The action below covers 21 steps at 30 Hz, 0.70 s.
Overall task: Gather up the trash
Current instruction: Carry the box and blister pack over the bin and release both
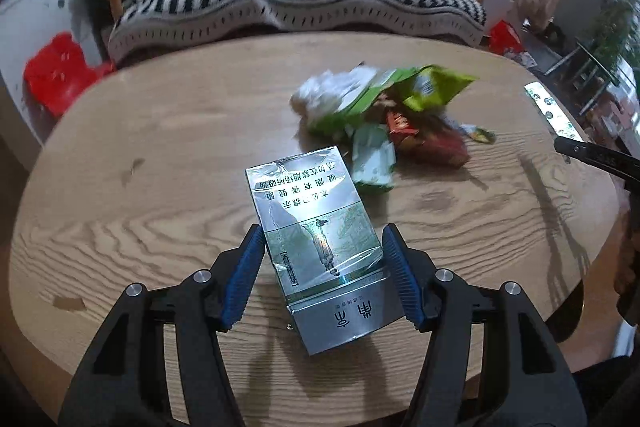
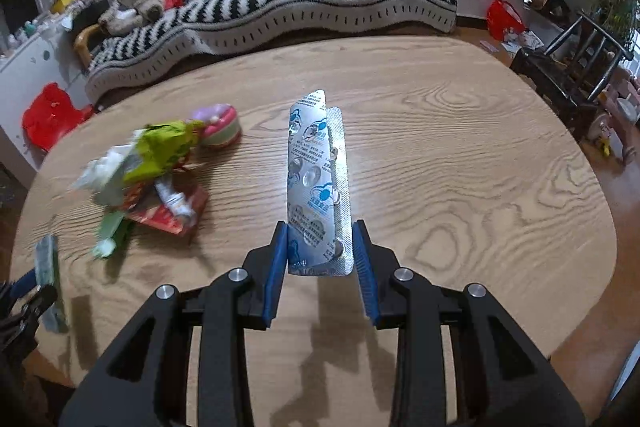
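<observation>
The left hand-held gripper (image 1: 322, 259) clamps a silver cigarette pack (image 1: 308, 219) above the wooden worktop (image 1: 160, 147); crumpled wrappers (image 1: 384, 119) lie at one o'clock. The right hand-held gripper (image 2: 320, 247) pinches a folded blister pack (image 2: 314, 183).

Right gripper (image 2: 320, 251) clamps folded blister pack (image 2: 316, 187) above wooden table (image 2: 460, 155); wrapper pile (image 2: 148, 175) left.

Silver cigarette pack (image 1: 316, 227) in left-wrist view is showing upside-down Chinese print: a smoking-warning block including 吸烟有害健康, and on the flap two large characters, apparently 南京. Folded blister strip (image 2: 316, 187) is carrying blue print, too small to read.
</observation>
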Each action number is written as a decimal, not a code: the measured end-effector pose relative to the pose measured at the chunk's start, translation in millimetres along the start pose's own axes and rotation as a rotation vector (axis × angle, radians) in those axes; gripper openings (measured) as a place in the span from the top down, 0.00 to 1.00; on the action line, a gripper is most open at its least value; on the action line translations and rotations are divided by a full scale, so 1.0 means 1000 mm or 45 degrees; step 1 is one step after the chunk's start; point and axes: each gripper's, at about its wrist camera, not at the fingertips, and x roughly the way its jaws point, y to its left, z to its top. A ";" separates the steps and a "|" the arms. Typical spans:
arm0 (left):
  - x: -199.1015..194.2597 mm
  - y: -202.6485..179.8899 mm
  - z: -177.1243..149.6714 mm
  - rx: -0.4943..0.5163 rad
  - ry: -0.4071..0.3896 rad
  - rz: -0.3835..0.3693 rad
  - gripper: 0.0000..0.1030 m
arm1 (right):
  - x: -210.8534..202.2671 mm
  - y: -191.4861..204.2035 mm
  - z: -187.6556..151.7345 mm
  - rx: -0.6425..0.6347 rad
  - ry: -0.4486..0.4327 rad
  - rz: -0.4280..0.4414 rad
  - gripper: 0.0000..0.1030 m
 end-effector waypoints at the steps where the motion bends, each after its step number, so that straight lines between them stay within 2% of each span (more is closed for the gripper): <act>1: -0.003 -0.004 0.000 0.017 -0.014 -0.007 0.42 | -0.011 -0.003 -0.004 0.011 -0.018 0.002 0.68; 6: -0.015 -0.038 0.004 0.081 -0.052 -0.106 0.42 | -0.063 -0.030 -0.037 0.081 -0.086 -0.012 0.68; 10: -0.020 -0.090 0.005 0.172 -0.063 -0.233 0.42 | -0.100 -0.071 -0.065 0.191 -0.120 -0.074 0.68; 15: -0.025 -0.164 0.001 0.304 -0.061 -0.421 0.42 | -0.144 -0.132 -0.105 0.371 -0.145 -0.202 0.68; 21: -0.029 -0.271 -0.017 0.499 -0.021 -0.686 0.42 | -0.178 -0.192 -0.151 0.581 -0.118 -0.275 0.68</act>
